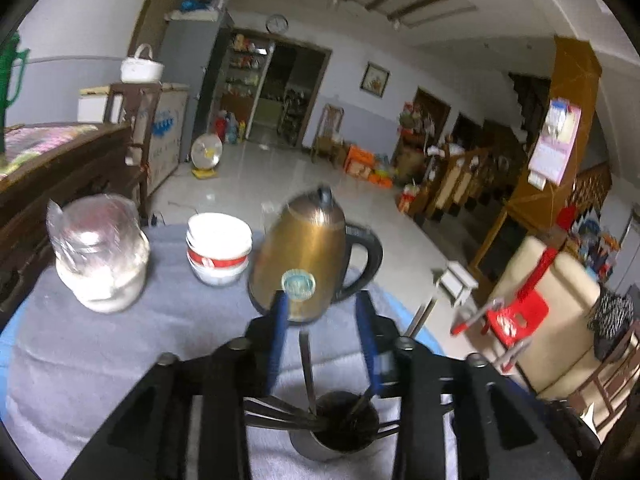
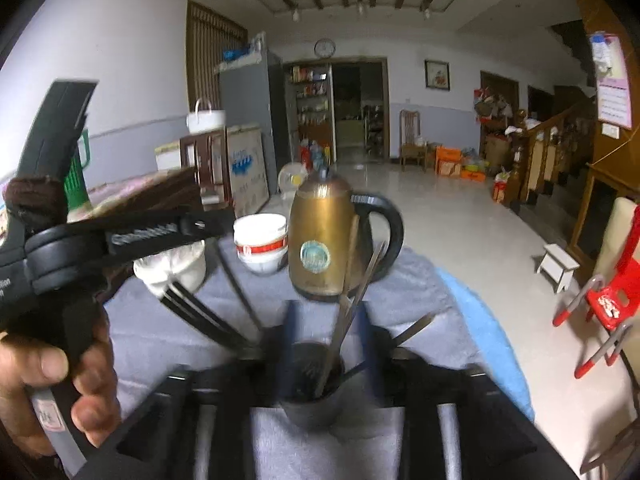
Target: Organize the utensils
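A steel utensil cup [image 1: 320,446] stands on the grey cloth, right under my left gripper [image 1: 322,300]. Its blue fingers [image 1: 280,320] stand apart, and a thin metal handle [image 1: 307,364] rises from the cup between them without touching either pad. In the right wrist view the same cup [image 2: 310,410] sits low between the blue fingers [image 2: 289,328] of my right gripper [image 2: 328,314], which is open. A flat metal utensil [image 2: 348,312] and a brown stick [image 2: 353,248] lean out of the cup; forks [image 2: 192,306] fan out to its left. A hand [image 2: 48,364] holds the left gripper's body [image 2: 120,236].
A bronze electric kettle [image 1: 300,248] stands just beyond the cup. Stacked white bowls [image 1: 218,248] and a plastic-capped glass jar [image 1: 100,256] sit to its left. The cloth-covered table [image 1: 80,340] ends at the right, with a red chair [image 1: 516,312] on the floor beyond.
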Motion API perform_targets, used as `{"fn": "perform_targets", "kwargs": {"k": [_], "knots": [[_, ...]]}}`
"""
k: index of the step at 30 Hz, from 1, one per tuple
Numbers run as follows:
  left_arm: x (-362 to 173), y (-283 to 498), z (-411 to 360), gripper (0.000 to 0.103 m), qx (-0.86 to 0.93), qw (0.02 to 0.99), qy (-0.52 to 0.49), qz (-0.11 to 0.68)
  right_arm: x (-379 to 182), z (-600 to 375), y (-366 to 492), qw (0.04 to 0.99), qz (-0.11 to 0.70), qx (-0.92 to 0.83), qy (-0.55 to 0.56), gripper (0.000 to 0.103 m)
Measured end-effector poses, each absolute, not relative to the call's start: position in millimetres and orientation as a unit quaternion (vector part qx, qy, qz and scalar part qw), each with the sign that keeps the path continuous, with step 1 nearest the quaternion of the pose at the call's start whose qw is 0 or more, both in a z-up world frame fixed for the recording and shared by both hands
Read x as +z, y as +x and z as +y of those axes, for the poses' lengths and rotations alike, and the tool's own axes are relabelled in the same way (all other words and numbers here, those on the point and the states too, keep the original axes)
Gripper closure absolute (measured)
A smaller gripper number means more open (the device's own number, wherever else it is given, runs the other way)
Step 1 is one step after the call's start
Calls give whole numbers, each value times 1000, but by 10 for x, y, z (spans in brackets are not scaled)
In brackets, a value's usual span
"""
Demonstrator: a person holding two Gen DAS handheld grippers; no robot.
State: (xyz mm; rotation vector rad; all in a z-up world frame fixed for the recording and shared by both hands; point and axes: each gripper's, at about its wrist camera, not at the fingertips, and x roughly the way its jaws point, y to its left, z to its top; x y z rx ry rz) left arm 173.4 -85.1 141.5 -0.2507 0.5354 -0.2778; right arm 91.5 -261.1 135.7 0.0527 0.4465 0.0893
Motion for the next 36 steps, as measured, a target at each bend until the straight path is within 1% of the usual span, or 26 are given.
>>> {"fn": "perform_targets", "kwargs": {"k": [1, 6, 8, 9, 11, 14, 16, 21, 25, 29, 36], "knots": [[1485, 1683, -808, 60, -135, 949, -127, 254, 1430, -2621, 850, 977, 208, 38, 26, 25], [1803, 1355, -596, 46, -121, 962, -128, 211, 1756, -2691, 518, 986, 162, 13, 31, 25], [1878, 1230, -516, 36, -112, 966, -123, 196, 1855, -2708, 345, 989, 146, 5, 34, 25], [1906, 1134, -473, 35, -107, 969, -119, 188, 1889, -2714, 278, 989, 142, 5, 37, 25], [1905, 1002, -416, 25, -101, 972, -108, 184, 1932, -2705, 133, 990, 137, 0, 40, 25], [1830, 800, -363, 18, -92, 974, -87, 190, 1879, -2699, -68, 988, 146, -2, 45, 25], [1719, 678, -348, 14, -86, 974, -70, 196, 1791, -2683, -176, 987, 155, -2, 49, 22], [1332, 429, -336, 13, -70, 972, -27, 224, 1455, -2616, -369, 979, 194, -1, 54, 22], [1077, 335, -326, 13, -74, 962, -32, 261, 1231, -2563, -472, 974, 218, 2, 61, 22], [930, 227, -374, 13, -77, 957, -25, 277, 1130, -2524, -583, 973, 222, 3, 63, 22], [821, 66, -417, 13, -83, 953, -14, 291, 1027, -2539, -690, 972, 228, -10, 61, 22]]}}
